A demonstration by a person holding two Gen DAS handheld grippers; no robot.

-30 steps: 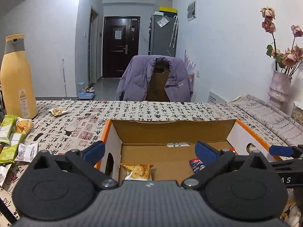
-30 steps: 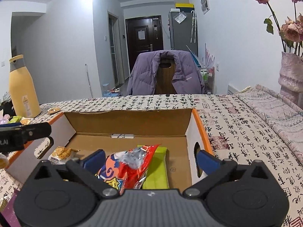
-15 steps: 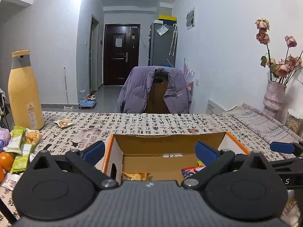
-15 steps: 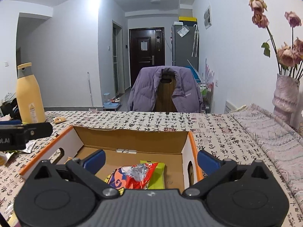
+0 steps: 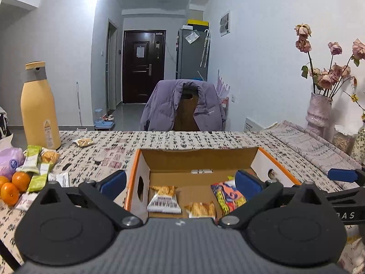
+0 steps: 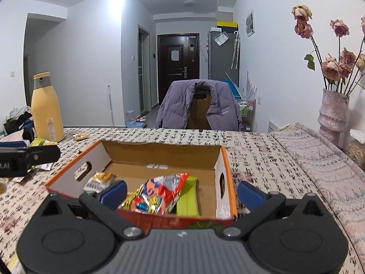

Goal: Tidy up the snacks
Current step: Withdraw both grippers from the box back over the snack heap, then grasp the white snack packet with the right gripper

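We hold both grippers, left gripper (image 5: 180,179) and right gripper (image 6: 182,188), spread empty above the box (image 6: 224,157); loose snacks (image 5: 37,169) wait left.

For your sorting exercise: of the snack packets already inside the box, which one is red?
The crinkly red packet, lying partly over a green packet at the box's right side; the other packets there are pale or green.

Open orange-rimmed cardboard box (image 6: 224,159), frame centre; red crinkly snack bag (image 6: 157,196), green pack (image 6: 188,199), biscuit pkts (image 5: 163,197) lying inside.
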